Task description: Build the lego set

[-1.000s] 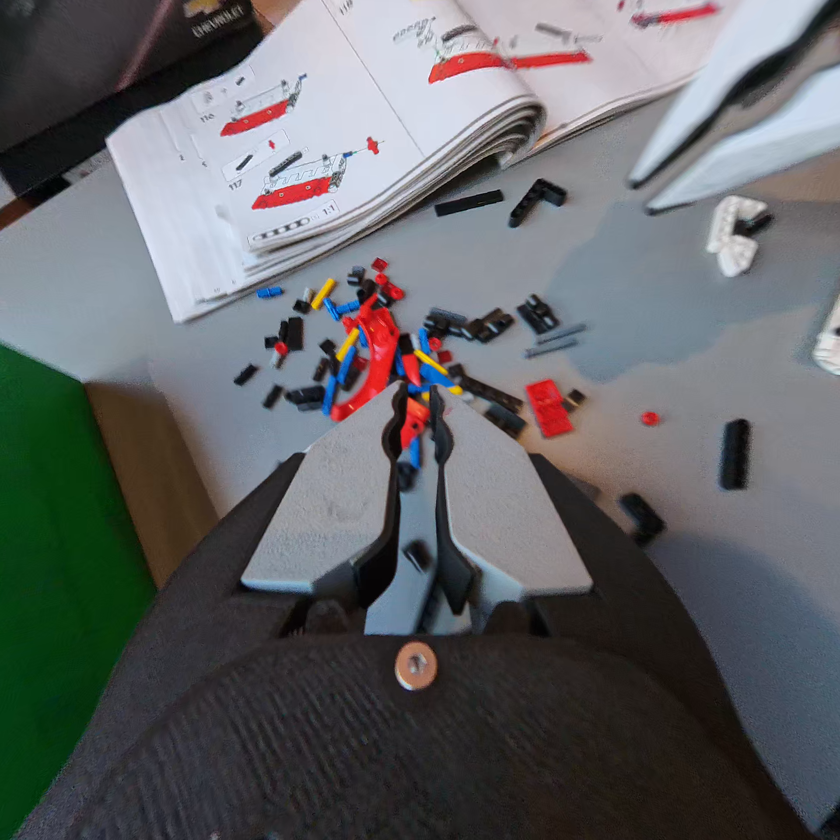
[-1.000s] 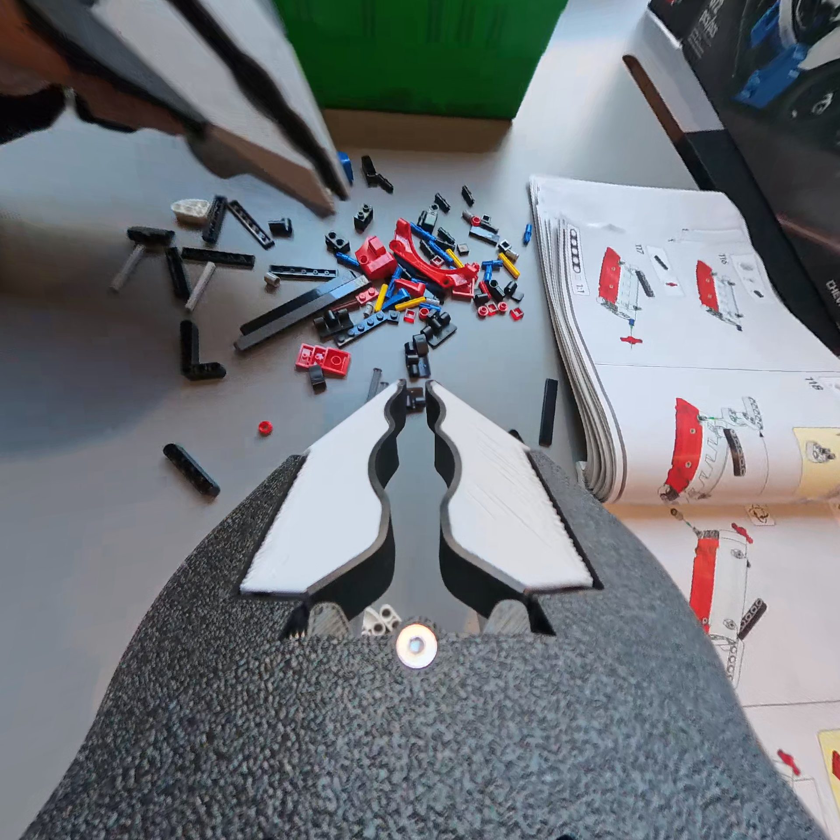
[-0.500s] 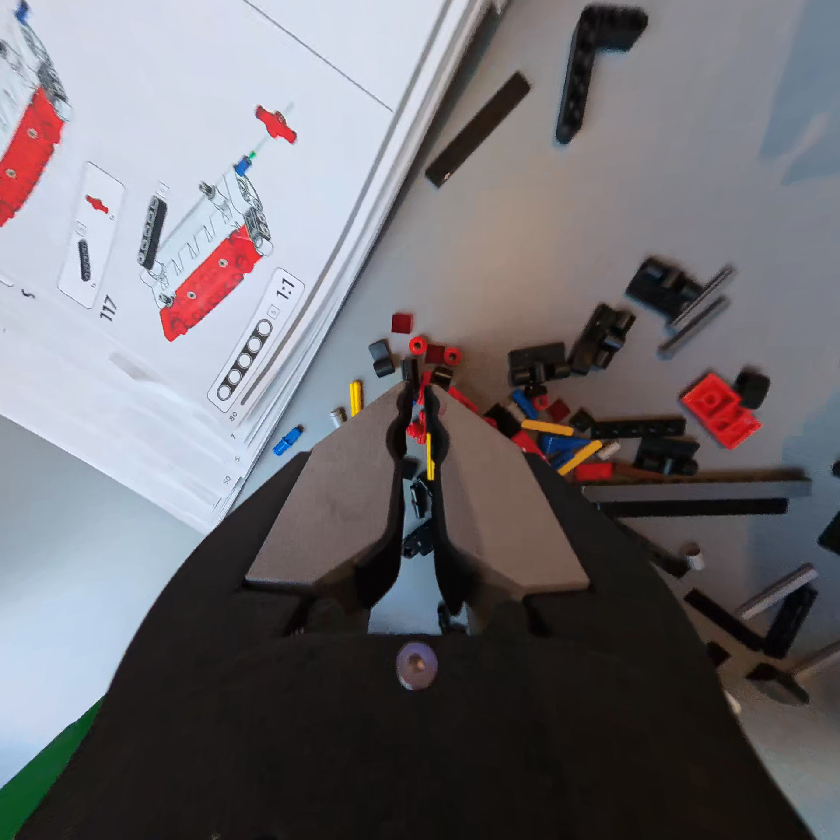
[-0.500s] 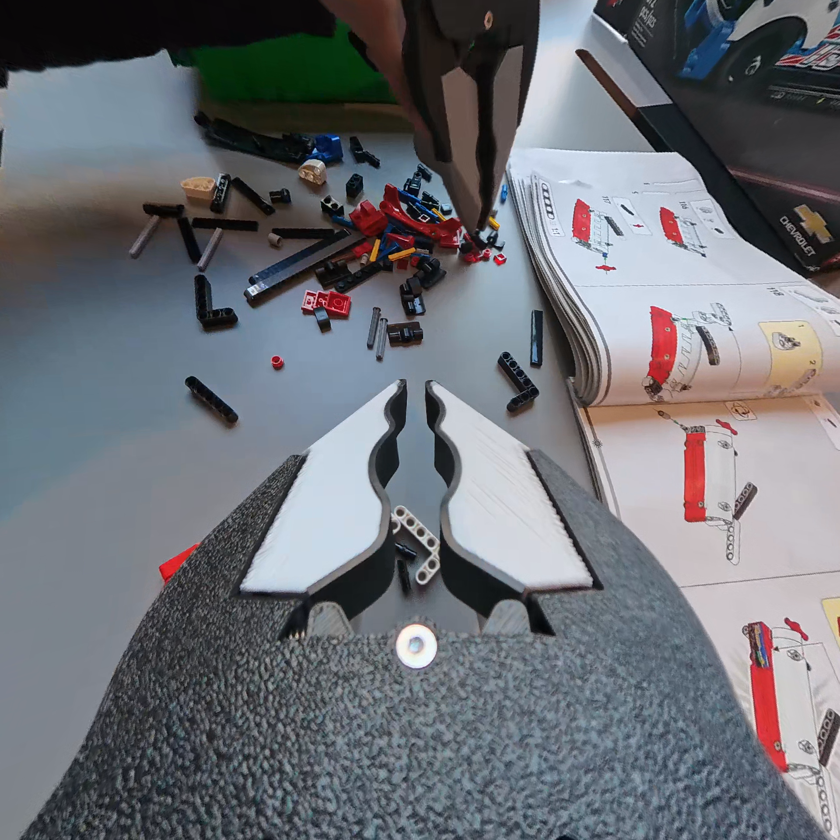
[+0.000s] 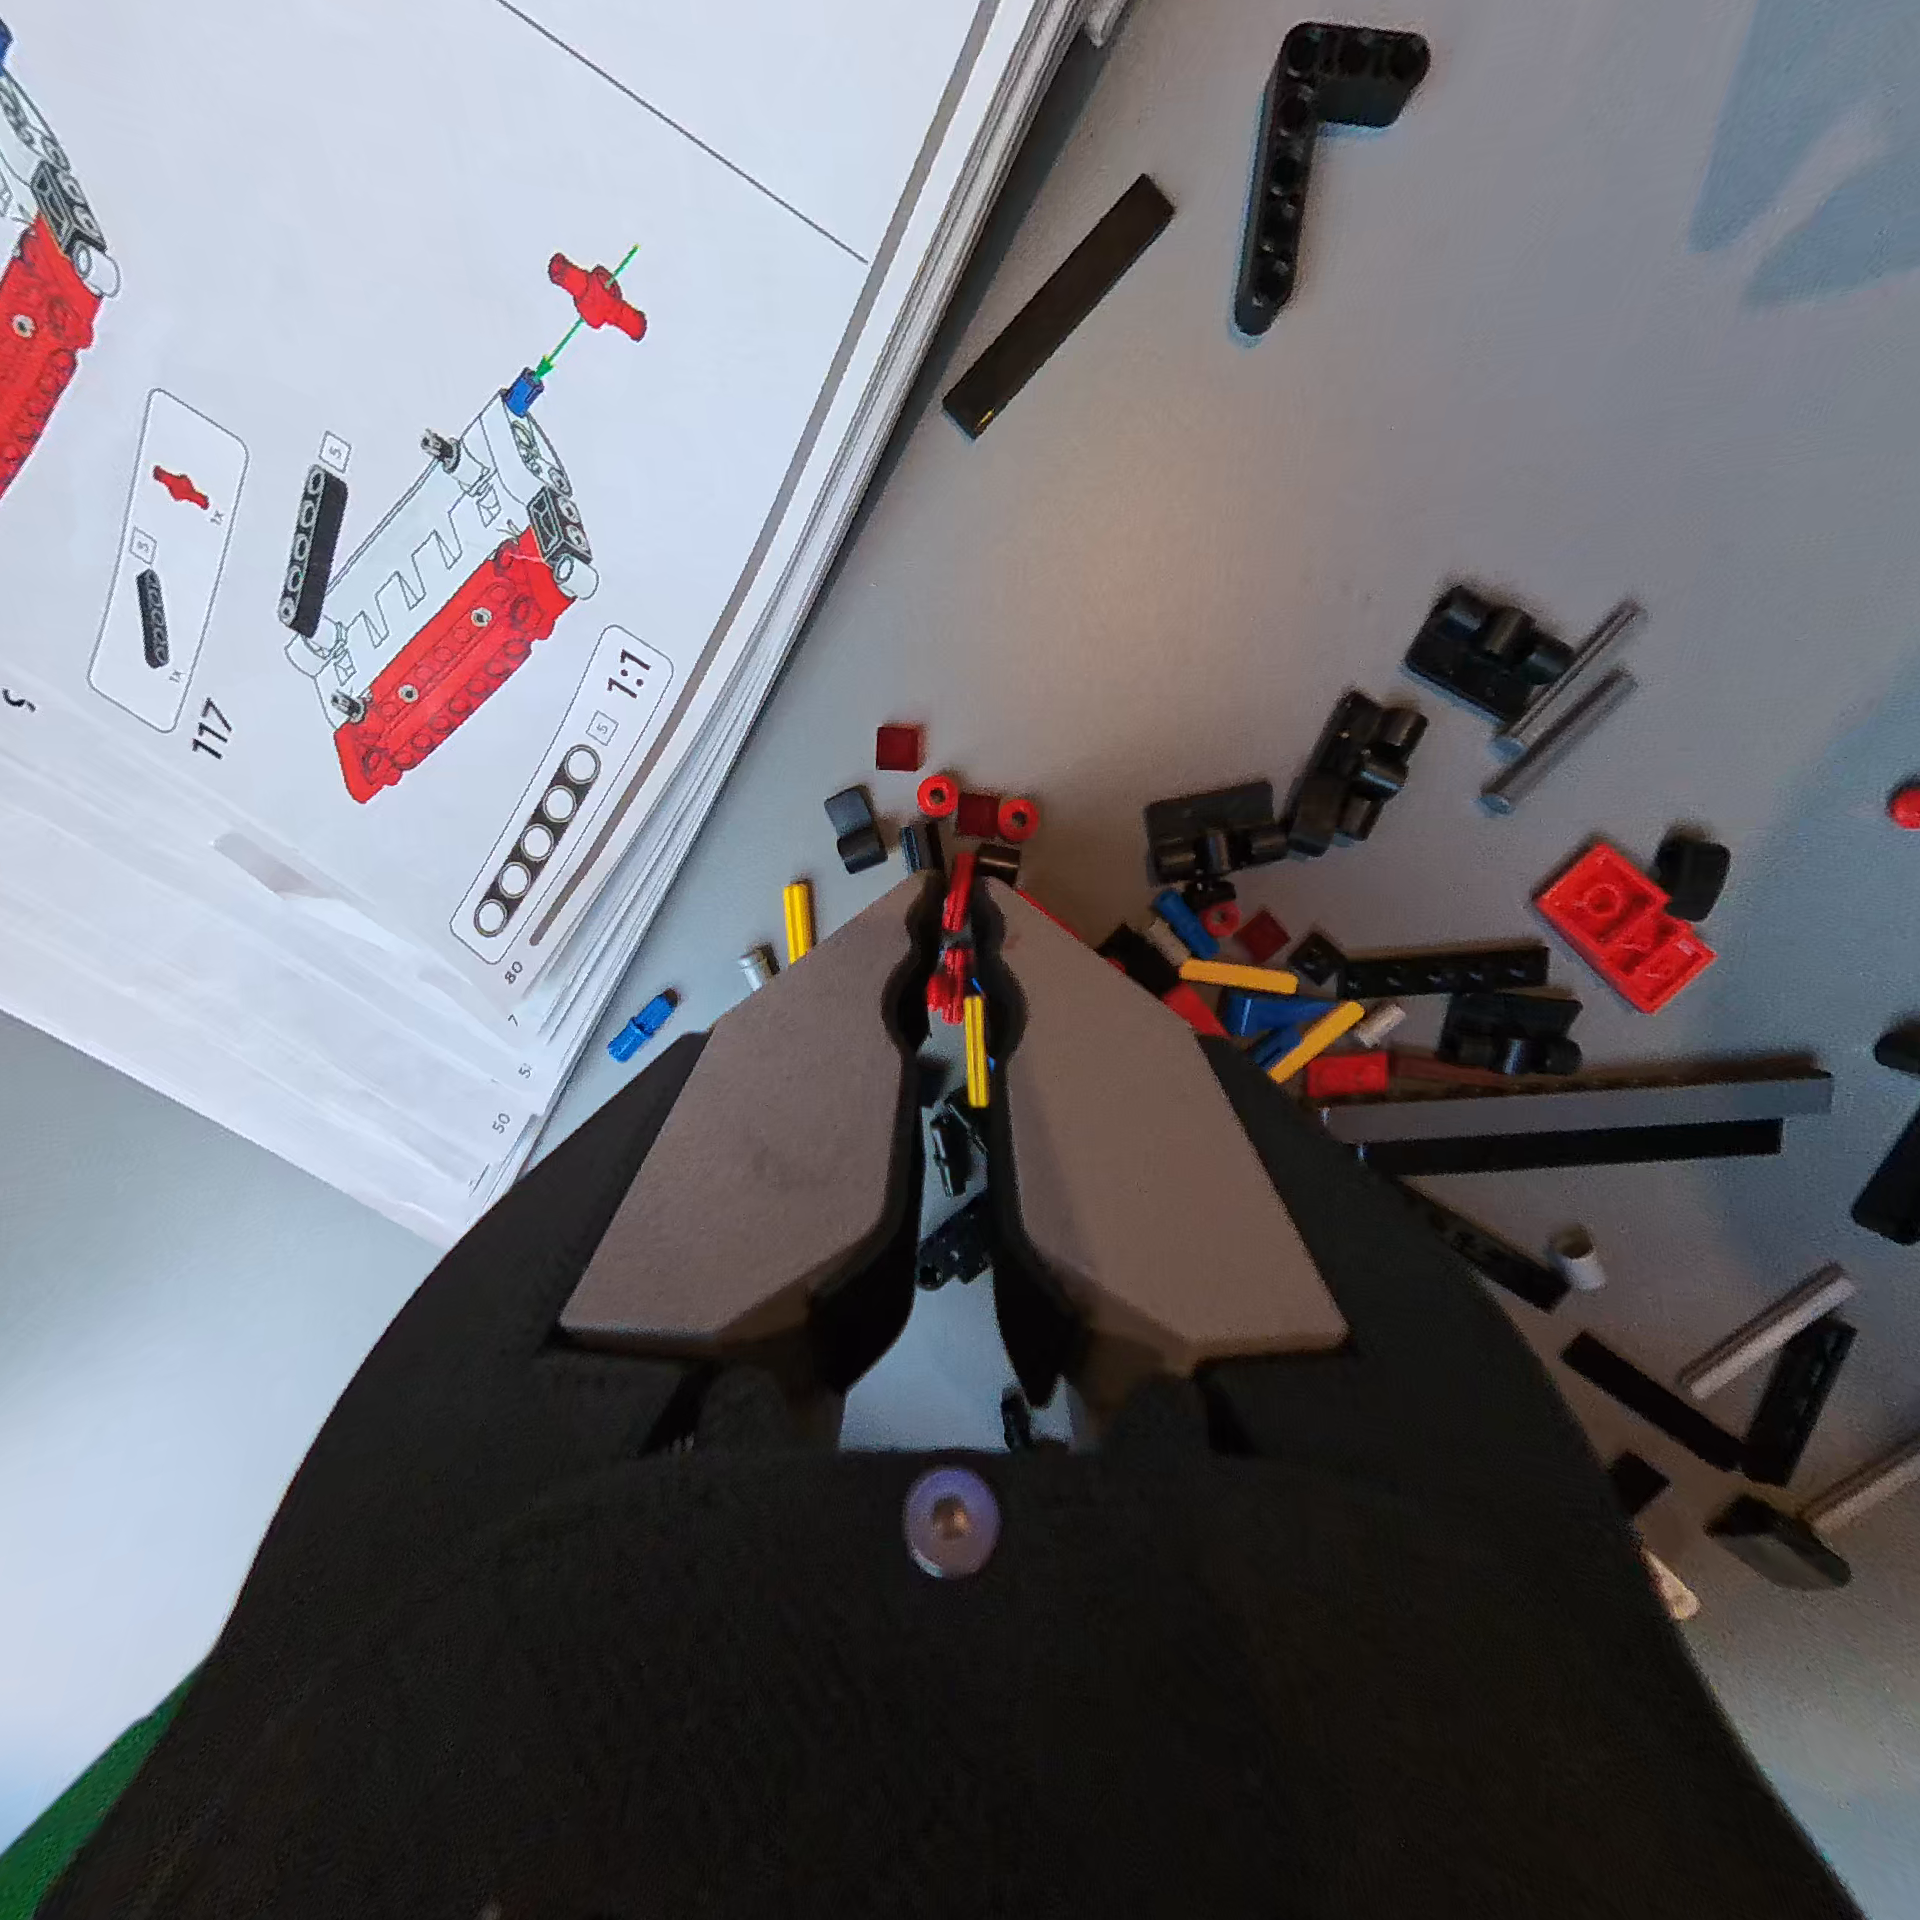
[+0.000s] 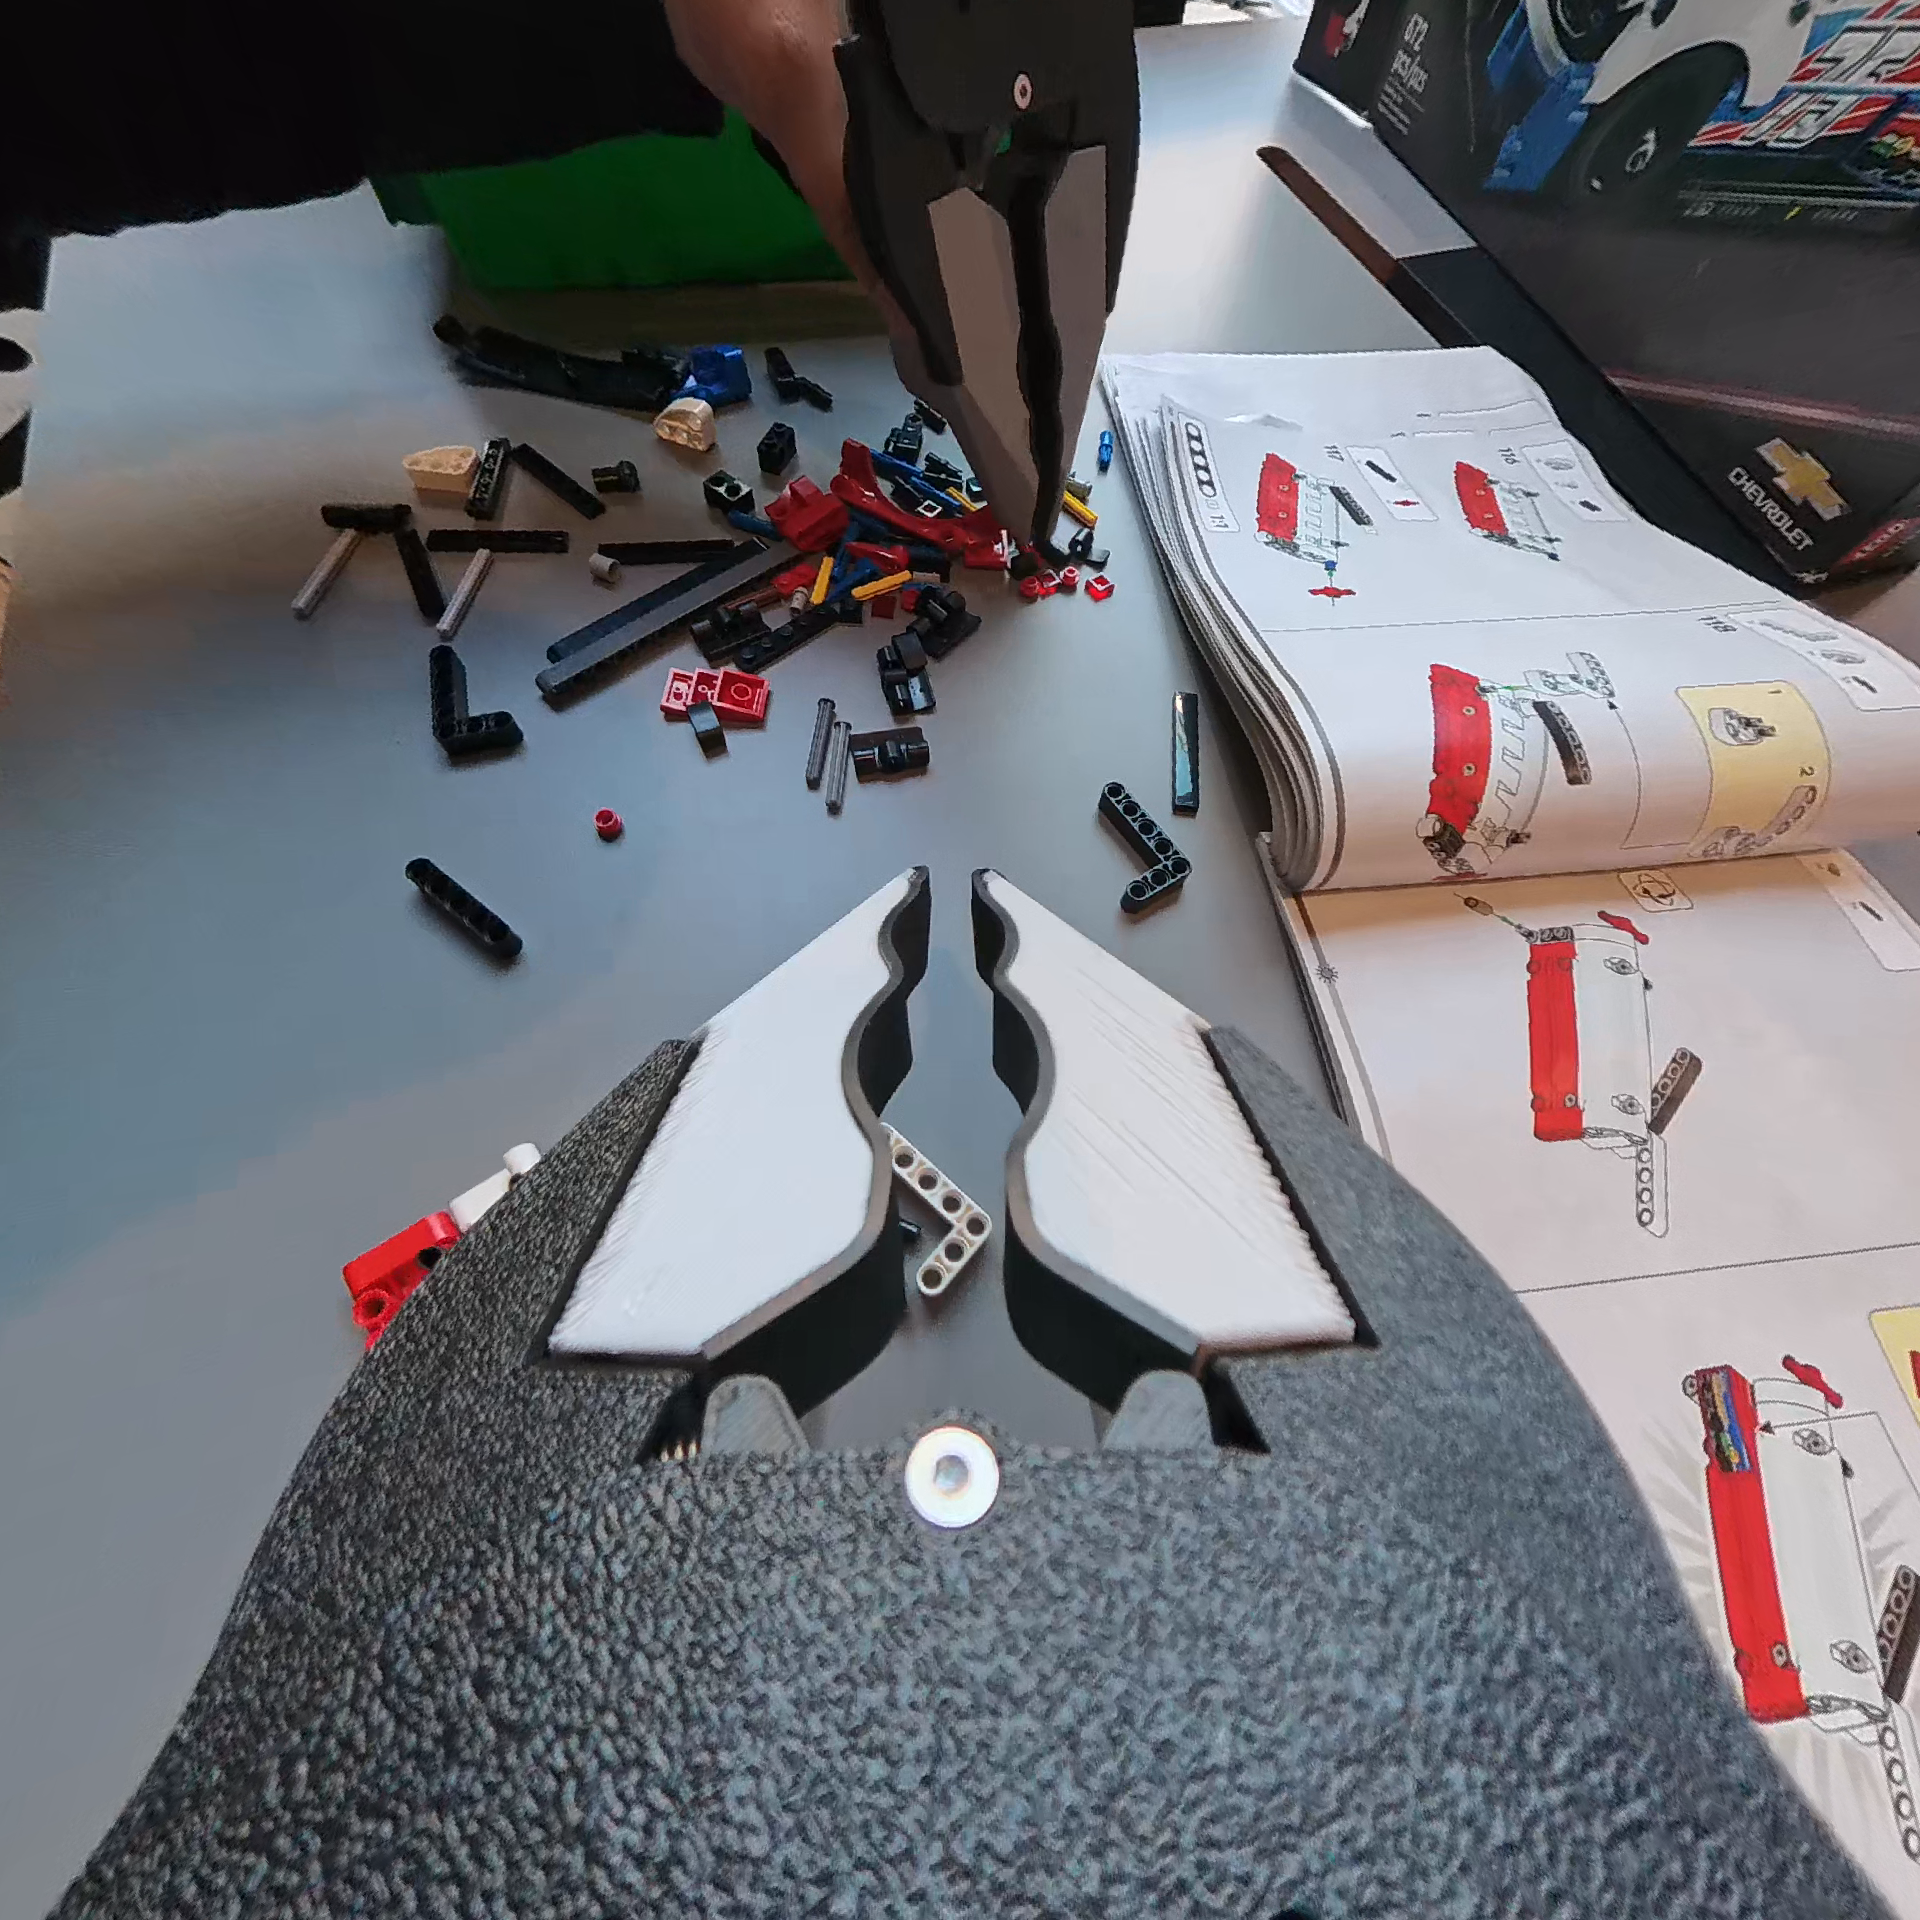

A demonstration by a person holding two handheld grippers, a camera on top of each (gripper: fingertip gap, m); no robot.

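Note:
My left gripper [image 5: 958, 894] points down into the pile of small loose lego parts [image 5: 1299, 997] on the grey table. Its jaws are nearly together and pinch a small red connector pin [image 5: 957, 914]. A yellow pin [image 5: 975, 1049] lies on the table just behind it. In the right wrist view the left gripper [image 6: 1044, 535] stands upright, tips on the right end of the pile [image 6: 862, 551], held by a hand. My right gripper [image 6: 951, 878] is shut and empty, hovering nearer the camera. A white angled beam [image 6: 940, 1216] lies under its fingers.
The open instruction booklet [image 5: 416, 416] lies left of the pile; it also shows at the right in the right wrist view [image 6: 1507, 623]. The set's box [image 6: 1662, 208] stands behind it. A red-and-white sub-assembly [image 6: 416, 1247], a black straight beam [image 6: 462, 909] and a black L-beam [image 6: 1143, 847] lie nearby. Some 20 centimetres of space lies between my two pairs of fingers.
My left gripper dropped from above the table down into the pile beside the booklet, and its jaws closed on the red pin. My right gripper drew back a little from the pile.

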